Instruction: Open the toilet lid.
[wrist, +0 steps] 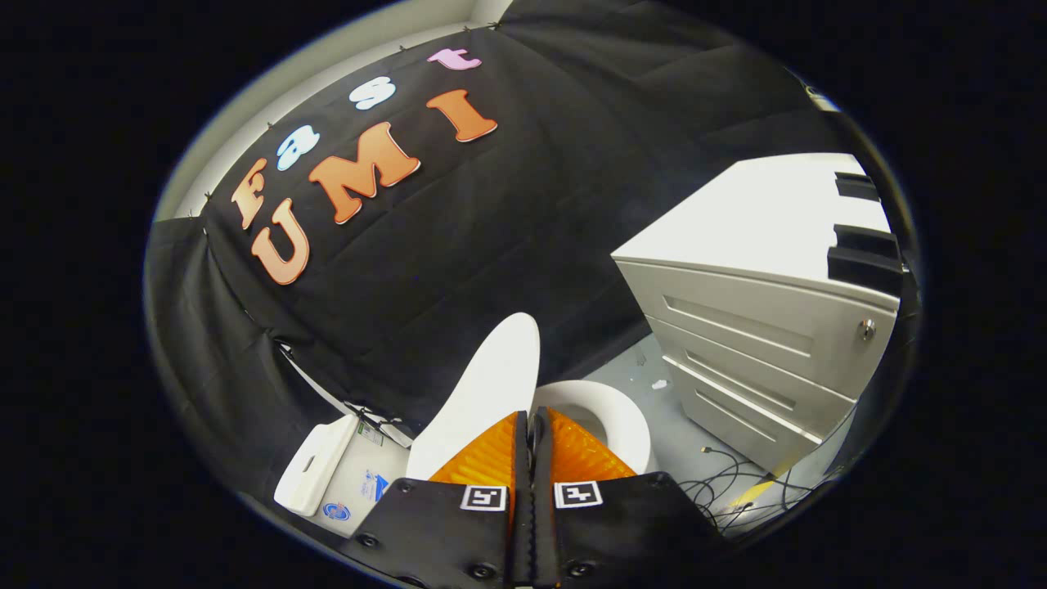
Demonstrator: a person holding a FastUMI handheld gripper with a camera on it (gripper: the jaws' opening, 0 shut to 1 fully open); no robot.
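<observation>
Orange fingers are lying pressed together, clenched with no visible gap, on the gripper. The lower edge of the toilet lid is sitting right at their tips, but whether it is pinched between them or only resting against them I cannot tell. The lid is standing raised, leaning slightly left and far toward the black booth wall, so the opening appears largely done. To its right the white seat and bowl are showing open.

Risk is lying in the lid's balance: if it is not past its tipping point, drawing the fingers away is likely to let it fall back onto the seat. Pushing hard could knock it against the white tank at the near left.

Room is looking tight on the right, where a grey drawer cabinet is standing near the bowl, with loose cables trailing on the floor at its near side; backing off that way is risking a snag. Straight back toward the near side is looking like the freest way out
</observation>
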